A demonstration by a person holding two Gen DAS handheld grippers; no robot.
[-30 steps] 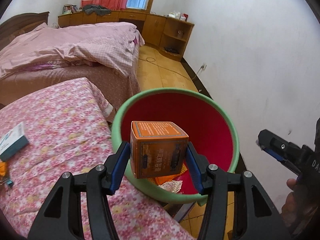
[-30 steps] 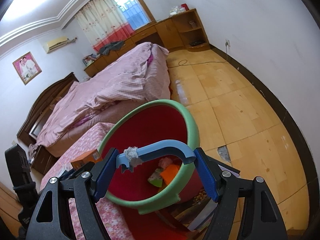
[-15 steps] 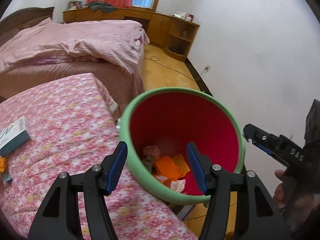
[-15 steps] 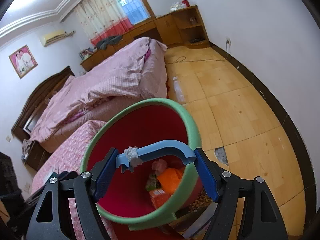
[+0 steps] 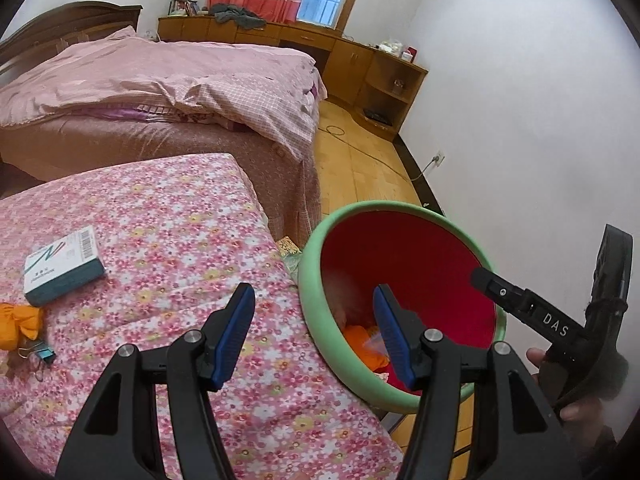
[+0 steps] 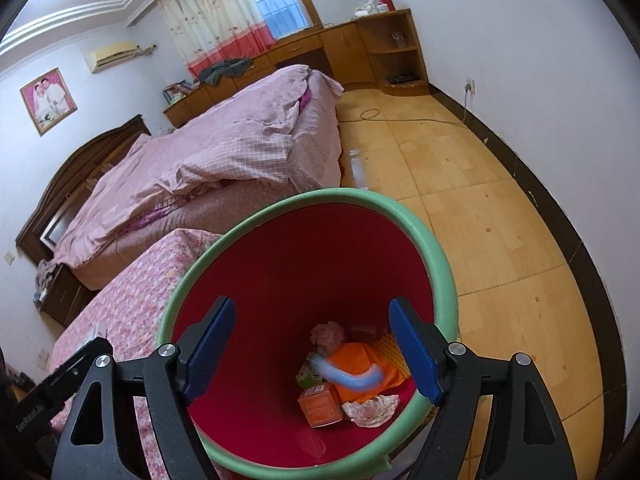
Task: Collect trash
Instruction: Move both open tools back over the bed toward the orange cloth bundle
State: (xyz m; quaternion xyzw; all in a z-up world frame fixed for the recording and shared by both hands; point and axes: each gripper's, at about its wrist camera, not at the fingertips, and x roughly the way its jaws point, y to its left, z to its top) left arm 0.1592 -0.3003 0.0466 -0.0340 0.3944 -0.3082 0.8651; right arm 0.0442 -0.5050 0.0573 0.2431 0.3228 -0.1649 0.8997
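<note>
Hanging open and empty: left hand-held gripper (image 5: 312, 330), right hand-held gripper (image 6: 310, 350) | blue hook (image 6: 346, 376) (blurry) in red bin (image 6: 442, 264) on orange box (image 6: 320, 404) | bin's bottom cut off

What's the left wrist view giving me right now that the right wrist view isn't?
Only the left wrist view: the white-and-teal cardboard box, a crumpled orange wrapper and a blue binder clip lying on the pink floral cover.

Only the right wrist view: the bin's bottom, with an orange carton, a light blue curved plastic piece, blurred, and a crumpled white paper.

Both: the red bin with a green rim, the pink bed, and each view's own tool standing open with nothing between its fingers.
</note>
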